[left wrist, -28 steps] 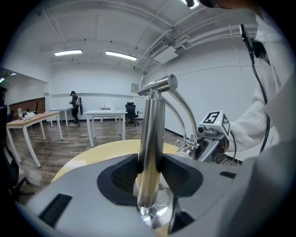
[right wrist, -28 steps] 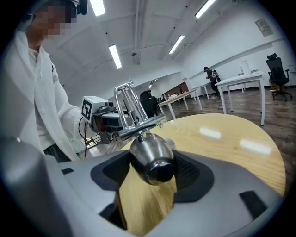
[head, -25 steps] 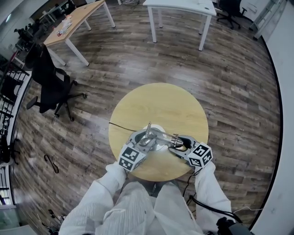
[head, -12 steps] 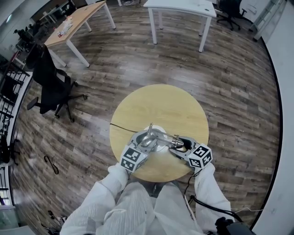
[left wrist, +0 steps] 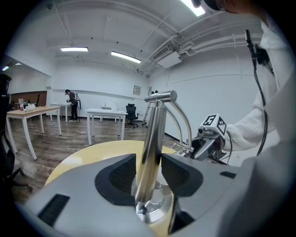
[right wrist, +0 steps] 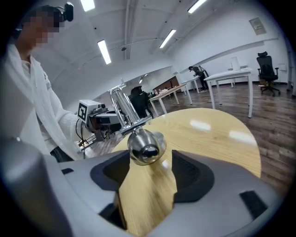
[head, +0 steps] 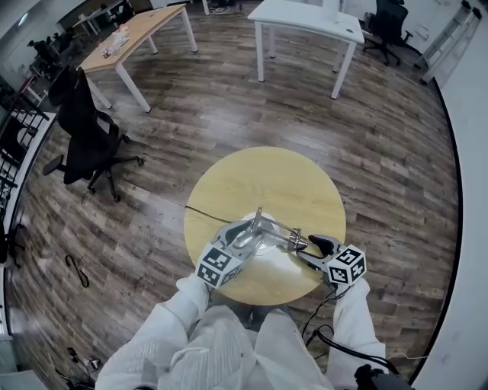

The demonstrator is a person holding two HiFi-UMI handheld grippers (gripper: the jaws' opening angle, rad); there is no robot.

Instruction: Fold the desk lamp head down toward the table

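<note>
A chrome desk lamp stands on a round wooden table [head: 267, 179]. Its base [head: 263, 242] sits near the table's front edge. My left gripper [head: 245, 238] is shut on the upright lamp post [left wrist: 150, 148], both pads against it just above the base [left wrist: 152, 208]. The curved arm [left wrist: 184, 121] bends over to the right and ends in the rounded lamp head [head: 300, 242], which hangs low over the tabletop. My right gripper [head: 314, 246] stands open just behind the lamp head [right wrist: 145, 146], with wood showing on either side of it.
A thin dark cable [head: 206, 213] runs from the lamp off the table's left edge. Beyond on the wood floor are a black office chair [head: 88, 137], a wooden desk [head: 130, 38] and a white table [head: 305, 19].
My right gripper has drawn back to the right, off the lamp head, which now sits clear in front of its jaws. The left gripper keeps its hold on the post.
</note>
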